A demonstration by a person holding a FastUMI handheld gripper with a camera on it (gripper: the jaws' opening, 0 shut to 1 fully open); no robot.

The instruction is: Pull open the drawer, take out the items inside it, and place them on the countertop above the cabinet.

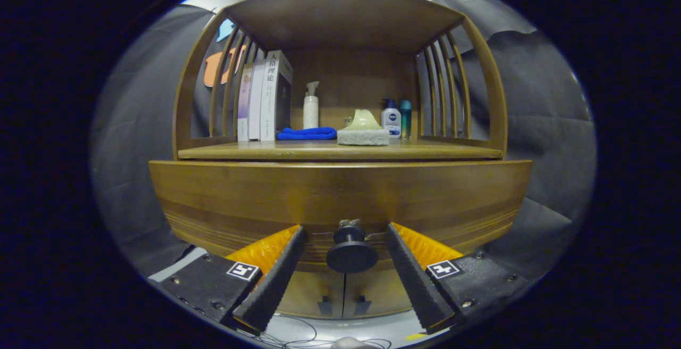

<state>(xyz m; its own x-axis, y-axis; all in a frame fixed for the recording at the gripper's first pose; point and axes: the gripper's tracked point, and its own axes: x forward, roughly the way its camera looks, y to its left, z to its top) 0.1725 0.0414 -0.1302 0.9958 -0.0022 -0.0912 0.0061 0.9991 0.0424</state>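
Between spread hand-held gripper [346,256] fingers, seemingly shut drawer's [340,200] black knob [351,253].

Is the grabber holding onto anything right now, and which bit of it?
Nothing is held yet. The gripper is open, and the drawer's round black knob sits between its two fingers with a gap on each side, so neither finger presses on it.

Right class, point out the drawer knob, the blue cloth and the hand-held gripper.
drawer knob [351,256], gripper view, its round black face.
blue cloth [307,133], gripper view, its folded middle.
hand-held gripper [346,232], gripper view, midway between open fingertips.
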